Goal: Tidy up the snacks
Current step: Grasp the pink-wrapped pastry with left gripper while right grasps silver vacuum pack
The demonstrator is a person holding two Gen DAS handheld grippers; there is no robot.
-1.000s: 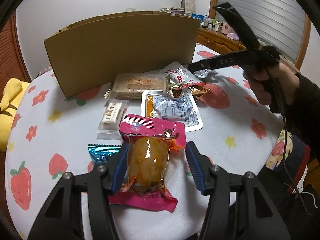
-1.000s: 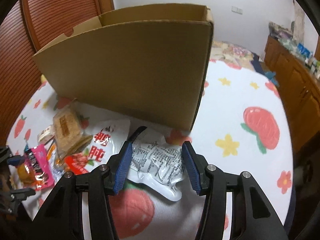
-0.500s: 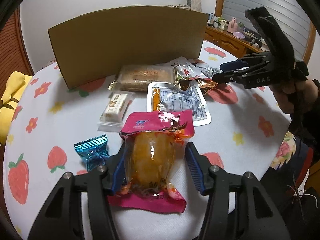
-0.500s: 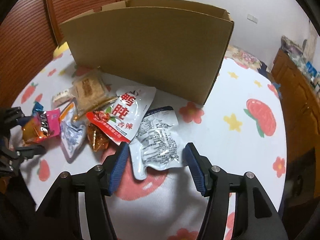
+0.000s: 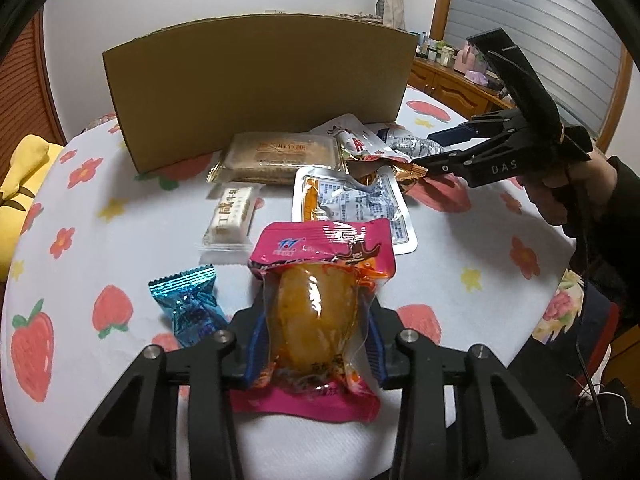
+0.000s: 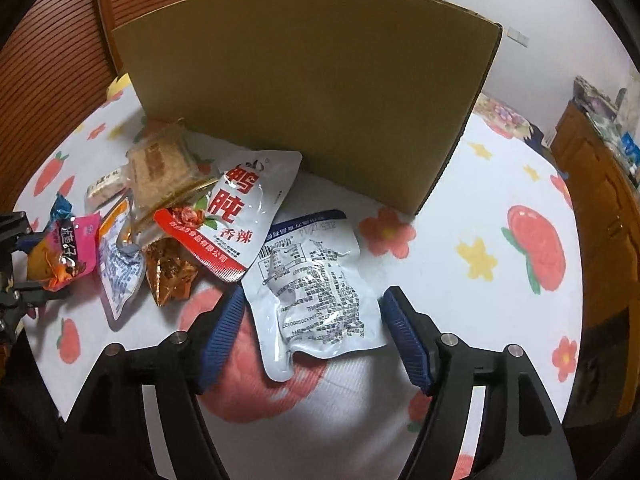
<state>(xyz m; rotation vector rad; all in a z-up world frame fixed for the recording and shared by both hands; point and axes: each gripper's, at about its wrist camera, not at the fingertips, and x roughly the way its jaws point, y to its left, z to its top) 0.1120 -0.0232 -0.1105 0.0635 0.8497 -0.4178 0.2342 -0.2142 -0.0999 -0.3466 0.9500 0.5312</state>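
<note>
The left gripper (image 5: pixel 316 336) is pressed on the pink snack packet (image 5: pixel 320 300), its blue pads against both sides of the orange food inside; the packet top shows a small logo that I cannot read. Just left of it lies a blue foil candy (image 5: pixel 188 308) on the strawberry tablecloth (image 5: pixel 80 240). Further is a white nougat bar (image 5: pixel 232 216) with Chinese characters, then a silver tray pack (image 5: pixel 352 208) with small printed text. The right gripper (image 6: pixel 316 332) stands wide apart around a silver pouch (image 6: pixel 316 284), not touching it; the pouch shows a barcode and fine print. Beyond it lies a white and red pouch (image 6: pixel 236 216) with large red characters "鸭肫" and "香辣". Behind these is a clear biscuit pack (image 5: pixel 280 156). Farthest stands the cardboard box (image 5: pixel 256 88); its inside is hidden, so I cannot tell what it holds.
</note>
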